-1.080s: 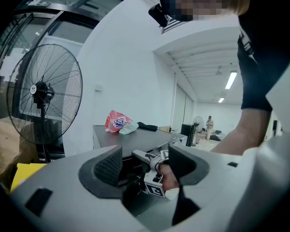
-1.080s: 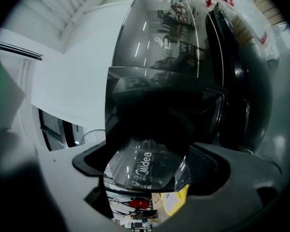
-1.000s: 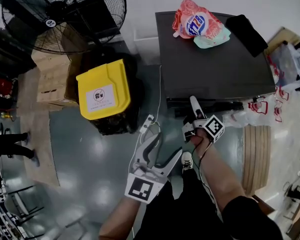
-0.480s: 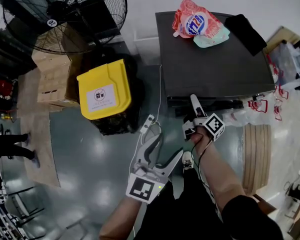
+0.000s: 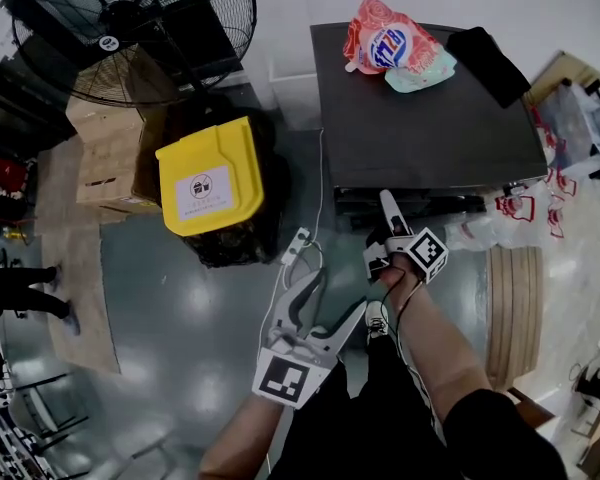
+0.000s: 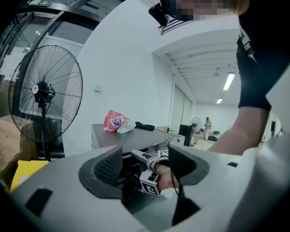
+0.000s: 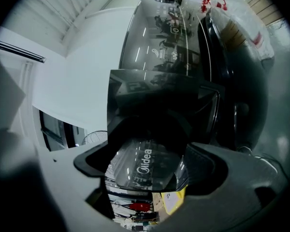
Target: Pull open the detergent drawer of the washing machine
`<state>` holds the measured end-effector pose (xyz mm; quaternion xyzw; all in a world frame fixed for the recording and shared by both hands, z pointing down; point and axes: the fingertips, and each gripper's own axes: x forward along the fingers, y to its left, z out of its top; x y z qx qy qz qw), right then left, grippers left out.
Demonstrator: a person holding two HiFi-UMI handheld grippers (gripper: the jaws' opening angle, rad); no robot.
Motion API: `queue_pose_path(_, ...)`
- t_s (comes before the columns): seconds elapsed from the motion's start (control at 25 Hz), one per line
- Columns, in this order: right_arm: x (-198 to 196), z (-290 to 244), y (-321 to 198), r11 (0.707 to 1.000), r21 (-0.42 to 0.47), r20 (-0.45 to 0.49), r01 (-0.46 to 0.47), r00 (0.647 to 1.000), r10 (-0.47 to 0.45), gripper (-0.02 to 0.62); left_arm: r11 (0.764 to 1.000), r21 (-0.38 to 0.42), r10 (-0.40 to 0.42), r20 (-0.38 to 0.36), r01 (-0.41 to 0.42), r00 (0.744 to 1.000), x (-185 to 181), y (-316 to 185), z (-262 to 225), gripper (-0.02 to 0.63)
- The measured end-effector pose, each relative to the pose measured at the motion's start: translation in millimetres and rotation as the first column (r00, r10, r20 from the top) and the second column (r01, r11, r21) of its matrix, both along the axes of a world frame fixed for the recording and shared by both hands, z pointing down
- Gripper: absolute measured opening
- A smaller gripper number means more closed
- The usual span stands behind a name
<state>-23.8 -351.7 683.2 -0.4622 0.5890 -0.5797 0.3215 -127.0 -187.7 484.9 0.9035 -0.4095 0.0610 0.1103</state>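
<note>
- Compared with half a second back, the yellow-lidded bin [image 5: 208, 178] sits a touch further right in the head view. Both grippers have barely changed place.
- The left gripper [image 5: 332, 293] is held low over the floor in front of the washing machine [image 5: 430, 128], with the forearm reaching in from the bottom edge. Its jaws are spread wide with nothing between them.
- The right gripper [image 5: 387, 213] is held out on a stretched arm, and its tip meets the left part of the machine's upper front edge.
- Its jaws pinch the glossy front of the detergent drawer [image 7: 150, 175], which fills the gap between them.
</note>
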Motion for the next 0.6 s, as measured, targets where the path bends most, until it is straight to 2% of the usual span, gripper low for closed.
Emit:
queue_pose_path(0.16, -1.3, -2.5, 10.7, 1.0, 0.028, 0.003, 0.012, 1.0, -0.013, 0.471, 1.0, 0.004, 0.013, 0.003, -0.013, 1.0, 3.1, 9.2, -0.5, 0.273)
queue_pose_path(0.6, 1.6, 2.2, 65.9, 1.0, 0.003, 0.013, 0.017, 1.0, -0.017, 0.474, 0.999, 0.009, 0.041, -0.003, -0.041, 0.999, 7.8, 33.5, -5.4, 0.273)
